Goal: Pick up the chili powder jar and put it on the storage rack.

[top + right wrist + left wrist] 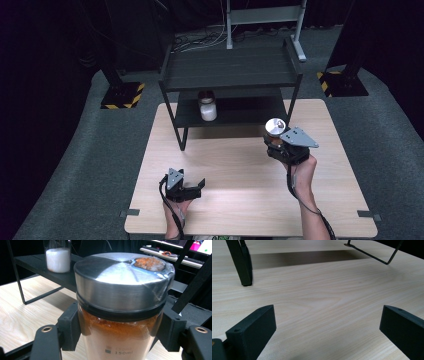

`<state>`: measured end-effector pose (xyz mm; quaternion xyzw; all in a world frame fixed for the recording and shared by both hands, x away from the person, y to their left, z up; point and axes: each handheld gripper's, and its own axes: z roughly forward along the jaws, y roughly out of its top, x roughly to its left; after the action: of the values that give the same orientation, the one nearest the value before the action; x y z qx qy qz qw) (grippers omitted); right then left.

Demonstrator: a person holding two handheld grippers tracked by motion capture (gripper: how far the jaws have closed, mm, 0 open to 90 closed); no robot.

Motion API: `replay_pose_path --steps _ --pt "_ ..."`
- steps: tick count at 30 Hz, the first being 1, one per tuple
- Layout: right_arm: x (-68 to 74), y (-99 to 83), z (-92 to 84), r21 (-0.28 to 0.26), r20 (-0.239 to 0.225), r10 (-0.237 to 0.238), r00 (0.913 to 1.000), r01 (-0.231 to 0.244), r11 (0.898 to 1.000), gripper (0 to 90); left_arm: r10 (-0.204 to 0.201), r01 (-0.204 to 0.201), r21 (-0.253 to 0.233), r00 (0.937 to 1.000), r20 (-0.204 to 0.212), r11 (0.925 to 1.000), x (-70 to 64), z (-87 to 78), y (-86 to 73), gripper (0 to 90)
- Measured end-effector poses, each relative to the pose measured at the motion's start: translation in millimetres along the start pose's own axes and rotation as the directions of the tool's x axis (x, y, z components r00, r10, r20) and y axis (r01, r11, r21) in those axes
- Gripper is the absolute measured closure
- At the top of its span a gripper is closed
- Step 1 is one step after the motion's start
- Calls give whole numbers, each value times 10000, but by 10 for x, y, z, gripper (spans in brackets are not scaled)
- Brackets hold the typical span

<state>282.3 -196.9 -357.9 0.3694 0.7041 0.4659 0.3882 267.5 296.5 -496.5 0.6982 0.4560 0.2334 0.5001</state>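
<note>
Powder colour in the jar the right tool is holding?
Orange-brown powder in the jar under a silver metal lid; clearest in the right gripper view.

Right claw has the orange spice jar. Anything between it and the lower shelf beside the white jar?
Nothing visible. The orange spice jar sits in the right claw before the lower shelf; the white jar stands at its left.
</note>
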Motion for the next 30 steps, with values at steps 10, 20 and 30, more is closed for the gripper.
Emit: replay_pose_path --steps 10,20,30 --pt "-2 28 45 -3 20 20 10000 -20 10000 306 -9 9 -12 10000 20 10000 4 -2 -2 6" --pt "1 64 97 -13 28 68 10000 -68 10000 306 -41 41 -48 10000 52 10000 12 -4 -8 6" --pt "-2 81 153 38 101 273 9996 -274 9996 306 -40 40 -69 10000 71 10000 14 -6 -12 6"
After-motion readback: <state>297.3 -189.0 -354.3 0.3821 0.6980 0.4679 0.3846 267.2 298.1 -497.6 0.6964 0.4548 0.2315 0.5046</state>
